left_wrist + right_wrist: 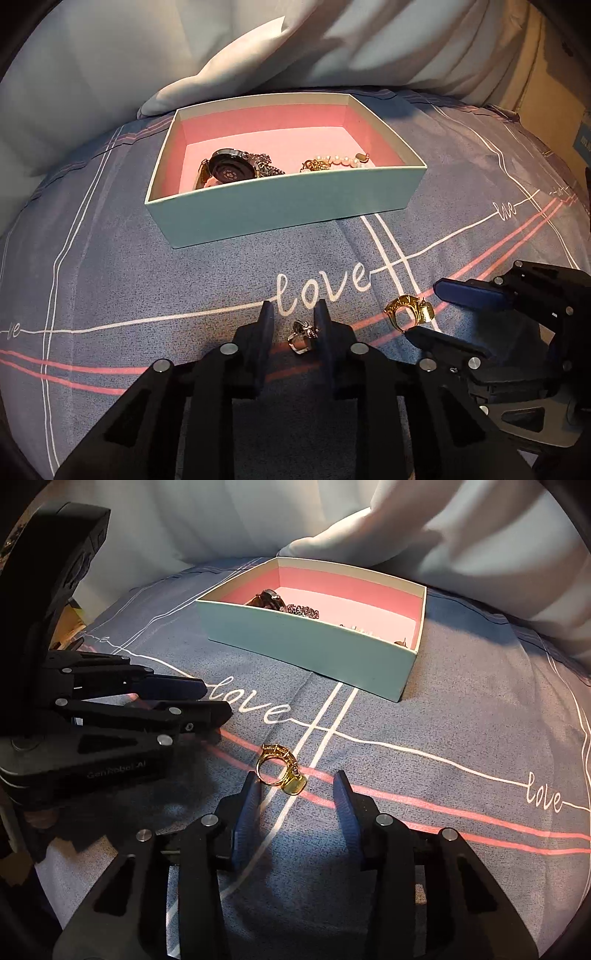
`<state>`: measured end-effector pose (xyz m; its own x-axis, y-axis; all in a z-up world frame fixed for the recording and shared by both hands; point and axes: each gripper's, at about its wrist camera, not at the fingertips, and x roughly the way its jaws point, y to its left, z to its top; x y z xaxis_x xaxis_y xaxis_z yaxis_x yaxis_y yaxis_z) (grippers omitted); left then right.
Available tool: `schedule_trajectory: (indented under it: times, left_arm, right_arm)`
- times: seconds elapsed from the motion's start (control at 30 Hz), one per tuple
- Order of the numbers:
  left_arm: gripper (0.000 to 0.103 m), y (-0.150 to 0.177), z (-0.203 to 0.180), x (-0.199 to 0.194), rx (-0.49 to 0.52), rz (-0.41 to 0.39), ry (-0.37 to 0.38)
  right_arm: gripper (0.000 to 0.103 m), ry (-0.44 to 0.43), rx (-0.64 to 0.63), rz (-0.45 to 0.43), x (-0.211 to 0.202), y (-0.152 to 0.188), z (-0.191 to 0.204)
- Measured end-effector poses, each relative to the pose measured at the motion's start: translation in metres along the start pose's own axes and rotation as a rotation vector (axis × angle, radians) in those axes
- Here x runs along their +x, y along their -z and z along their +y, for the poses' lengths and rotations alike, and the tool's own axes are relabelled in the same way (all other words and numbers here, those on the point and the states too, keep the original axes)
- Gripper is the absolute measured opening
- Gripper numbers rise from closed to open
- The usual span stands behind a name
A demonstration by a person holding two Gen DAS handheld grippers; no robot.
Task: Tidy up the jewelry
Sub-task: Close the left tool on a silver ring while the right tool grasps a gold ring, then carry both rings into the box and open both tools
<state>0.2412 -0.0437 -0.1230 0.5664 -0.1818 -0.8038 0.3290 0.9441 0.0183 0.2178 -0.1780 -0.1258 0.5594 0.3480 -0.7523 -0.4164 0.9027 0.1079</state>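
A mint box (280,206) with a pink inside sits on the bed and holds a watch (231,170) and a pearl bracelet (340,161); the box also shows in the right wrist view (306,650). A small silver ring (302,336) lies between the fingers of my left gripper (293,314), which is open around it, the right finger close against it. A gold ring (280,770) lies just ahead of my open right gripper (295,782), near its left finger. In the left wrist view the gold ring (406,309) sits between the right gripper's fingers (469,293).
The bedsheet (147,280) is blue-grey with white and pink lines and "love" script. White pillows (221,74) lie behind the box. The left gripper (207,701) appears at the left of the right wrist view, close to the gold ring.
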Motion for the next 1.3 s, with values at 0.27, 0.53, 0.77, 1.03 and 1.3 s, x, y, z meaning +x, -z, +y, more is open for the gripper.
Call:
schedule_trajectory:
  times: [0.27,0.53,0.77,1.03,1.3]
  left_arm:
    - [0.004,-0.001,0.006,-0.005,-0.038,-0.007,0.036]
    - [0.004,-0.004,0.014,-0.016,-0.065,-0.032,0.046]
    - [0.004,-0.018,0.028,-0.041,-0.108,-0.093,0.074]
    - [0.004,-0.036,0.031,-0.056,-0.129,-0.132,0.095]
    - [0.004,-0.094,0.03,-0.042,-0.134,-0.151,0.094]
  right_arm:
    - [0.009,0.05,-0.039,-0.014,-0.003,0.001,0.011]
    - [0.005,0.048,-0.016,-0.03,-0.009,0.002,0.009]
    - [0.002,0.037,0.012,-0.091,-0.028,-0.004,0.007]
    - [0.002,0.033,0.031,-0.154,-0.046,-0.026,-0.002]
    - [0.002,0.074,0.042,-0.199,-0.039,-0.091,-0.015]
